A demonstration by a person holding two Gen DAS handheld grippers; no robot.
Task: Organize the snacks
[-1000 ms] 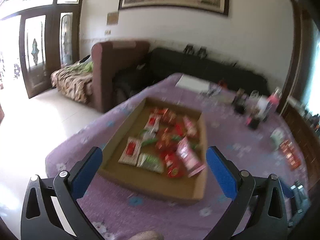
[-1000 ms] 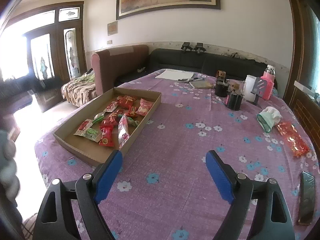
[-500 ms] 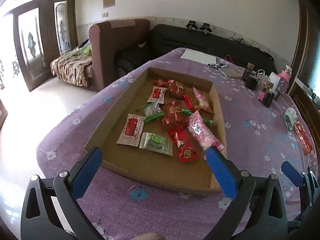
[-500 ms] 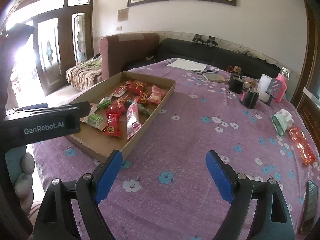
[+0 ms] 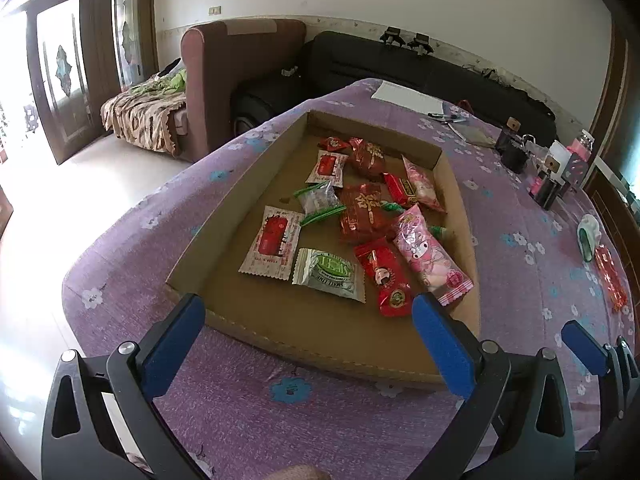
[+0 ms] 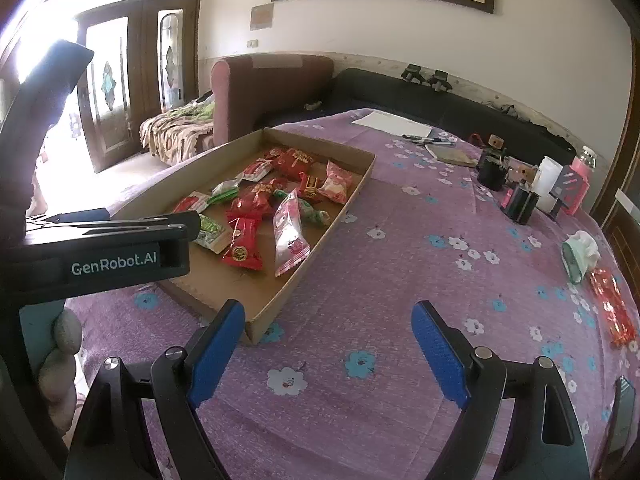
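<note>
Left wrist view: the left claw (image 5: pixel 304 314) stands wide open with nothing between its blue pads, poised above the near wall of the cardboard tray (image 5: pixel 320 350) on the purple flowered tabletop (image 5: pixel 260 412). In the right wrist view the right claw (image 6: pixel 328 328) is likewise wide open and empty, over bare cloth just right of the tray's near right corner. Hazard one: a descending pad may strike the low near wall and push the whole tray, since it appears light and rests loose on cloth. Just beyond that wall lie the nearest snacks: a silver-green packet (image 5: pixel 330 274), a white-and-red packet (image 5: pixel 272 242), a red packet (image 5: pixel 386 276) and a pink packet (image 5: pixel 430 254) resting near the right wall. Hazard two: these packets lie flat and look slick, so a pinch from above may slide off or crush the contents. Farther in, the large red pouch (image 5: pixel 364 212) and the green-sealed clear bag (image 5: pixel 318 202) touch or overlap their neighbours; closing there may lift two items together. Hazard three: both claws converge on the same near corner and may collide. At the far right, a loose red packet (image 6: pixel 612 304) lies close to the tabletop edge, where a nudge could drop it.
</note>
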